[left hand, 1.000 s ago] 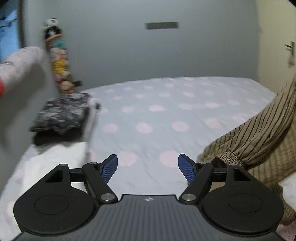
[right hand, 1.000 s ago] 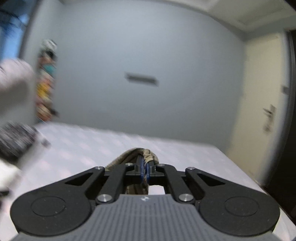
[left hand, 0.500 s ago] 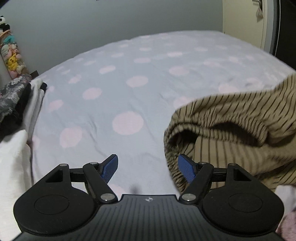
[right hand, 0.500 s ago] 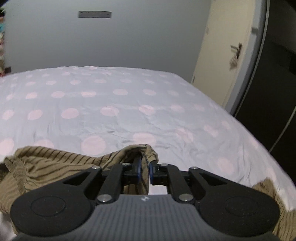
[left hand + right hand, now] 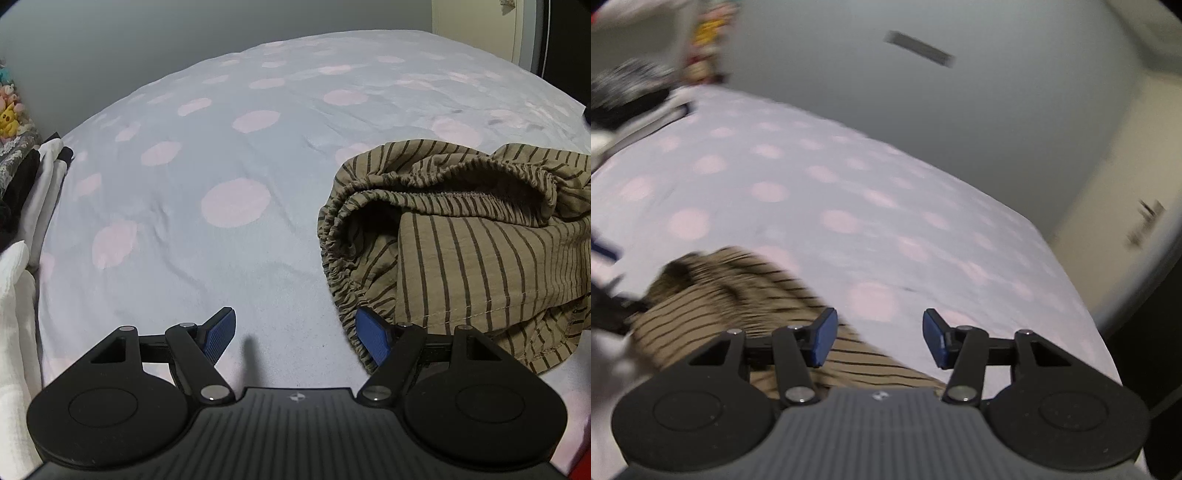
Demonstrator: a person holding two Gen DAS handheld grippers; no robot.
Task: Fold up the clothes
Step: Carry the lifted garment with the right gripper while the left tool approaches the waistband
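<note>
A tan garment with dark stripes and an elastic waistband point(image 5: 461, 229) lies crumpled on the bed at the right of the left wrist view. My left gripper point(image 5: 295, 338) is open and empty, low over the sheet, its right pad point(image 5: 371, 338) touching the garment's gathered edge. In the blurred right wrist view the same garment point(image 5: 738, 295) lies below and left of my right gripper point(image 5: 879, 338), which is open and empty above it.
The bed has a pale sheet with pink dots point(image 5: 236, 199). Folded white and dark clothes point(image 5: 33, 195) are stacked at the left edge. Plush toys point(image 5: 9, 114) hang on the grey wall. A cream door point(image 5: 1126, 206) stands at the right.
My right gripper has opened and let go of the striped garment, which now lies on the bed. My left gripper has moved lower and closer to the garment's waistband.
</note>
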